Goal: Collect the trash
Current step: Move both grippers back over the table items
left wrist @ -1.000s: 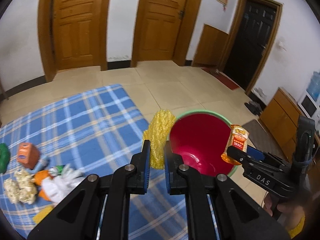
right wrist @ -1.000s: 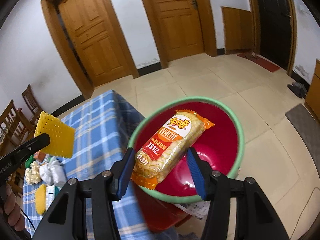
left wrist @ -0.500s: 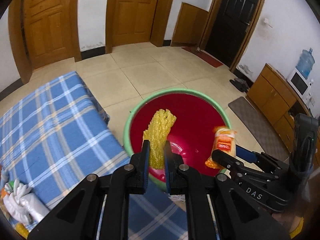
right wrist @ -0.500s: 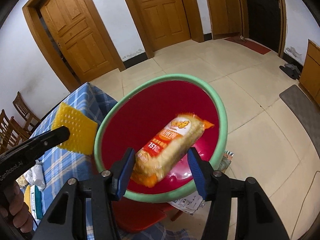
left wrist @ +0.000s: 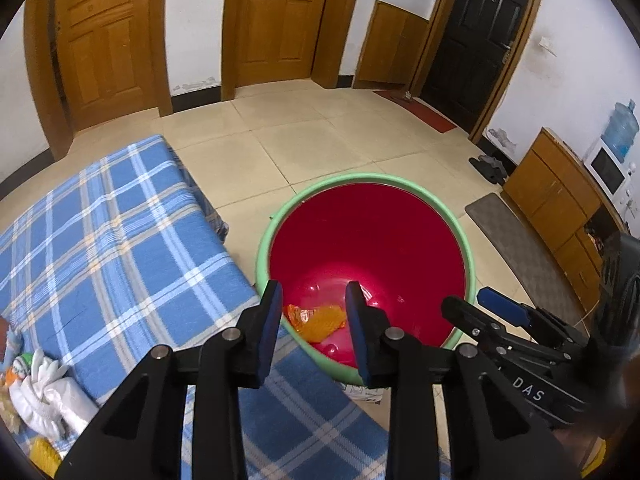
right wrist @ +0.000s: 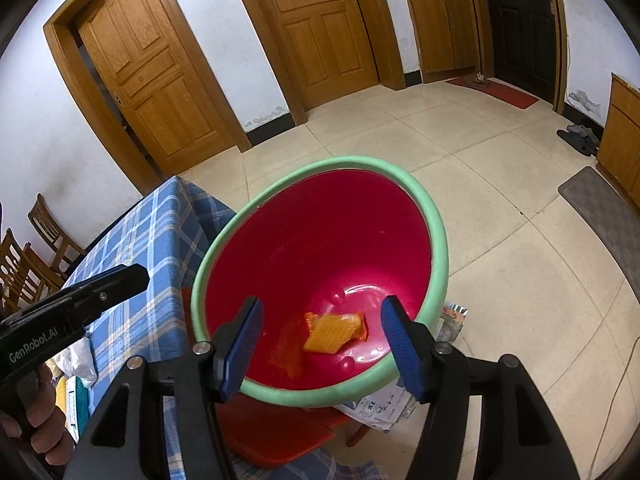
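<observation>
A red basin with a green rim (left wrist: 464, 240) (right wrist: 438, 236) stands beside the blue plaid table (left wrist: 112, 240) (right wrist: 148, 232). At its bottom lie the yellow mesh piece (right wrist: 330, 334) (left wrist: 322, 322) and the orange snack packet (right wrist: 362, 326) (left wrist: 294, 314). My left gripper (left wrist: 314, 306) hangs open and empty over the basin's near rim. Over the basin too, my right gripper (right wrist: 320, 322) is wide open with nothing between its fingers. More trash sits at the table's left end: a white crumpled wrapper (left wrist: 48, 392) and a yellow piece (left wrist: 44, 450).
The basin rests on a red stool (right wrist: 276, 432), with printed paper bags (right wrist: 380, 404) on the floor beside it. Wooden chairs (right wrist: 44, 236) stand left of the table. A grey mat (left wrist: 516, 244), wooden cabinets (left wrist: 552, 188) and tiled floor lie to the right.
Both grippers opened over the basin. The yellow mesh left the left gripper and the snack packet left the right one; both now lie at the basin's bottom.
</observation>
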A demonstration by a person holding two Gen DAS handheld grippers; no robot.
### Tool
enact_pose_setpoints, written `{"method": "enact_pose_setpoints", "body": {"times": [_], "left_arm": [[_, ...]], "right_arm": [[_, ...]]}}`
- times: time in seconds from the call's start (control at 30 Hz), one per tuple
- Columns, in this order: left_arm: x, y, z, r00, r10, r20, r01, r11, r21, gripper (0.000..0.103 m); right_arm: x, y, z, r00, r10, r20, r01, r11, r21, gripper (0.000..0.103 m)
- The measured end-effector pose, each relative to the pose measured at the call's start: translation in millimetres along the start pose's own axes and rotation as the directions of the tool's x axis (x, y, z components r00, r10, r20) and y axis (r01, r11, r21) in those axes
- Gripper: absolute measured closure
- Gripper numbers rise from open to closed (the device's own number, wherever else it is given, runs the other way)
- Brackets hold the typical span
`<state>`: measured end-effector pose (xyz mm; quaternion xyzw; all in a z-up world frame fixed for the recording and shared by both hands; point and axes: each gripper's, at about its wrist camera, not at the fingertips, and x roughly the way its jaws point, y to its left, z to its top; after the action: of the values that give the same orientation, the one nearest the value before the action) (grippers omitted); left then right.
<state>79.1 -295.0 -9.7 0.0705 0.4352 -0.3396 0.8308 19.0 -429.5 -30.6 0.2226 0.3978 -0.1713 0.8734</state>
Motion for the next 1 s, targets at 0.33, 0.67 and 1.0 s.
{"method": "enact_pose_setpoints", "body": {"times": [0.33,0.67,1.0], "left_arm": [[-46.1,30.1,-13.3,0.998,0.053,0.045,-0.049,0.995,-0.088,0.071],[-98.2,77.0,-42.0,0.985,0.148,0.091,-0.129,0.974,-0.185,0.071],[-134.2,142.9,-74.4,0.962,0.256,0.092,-0.215,0.922,-0.322,0.071]], "right_arm": [[-26.5,26.3,-3.1,0.998,0.049,0.025,-0.048,0.998,-0.041,0.039],[-43.8,74.4,-12.0,0.991,0.132,0.020,-0.128,0.985,-0.118,0.037],[-38.4,132.8,-24.9,0.981,0.189,-0.030,-0.192,0.962,-0.194,0.035]]}}
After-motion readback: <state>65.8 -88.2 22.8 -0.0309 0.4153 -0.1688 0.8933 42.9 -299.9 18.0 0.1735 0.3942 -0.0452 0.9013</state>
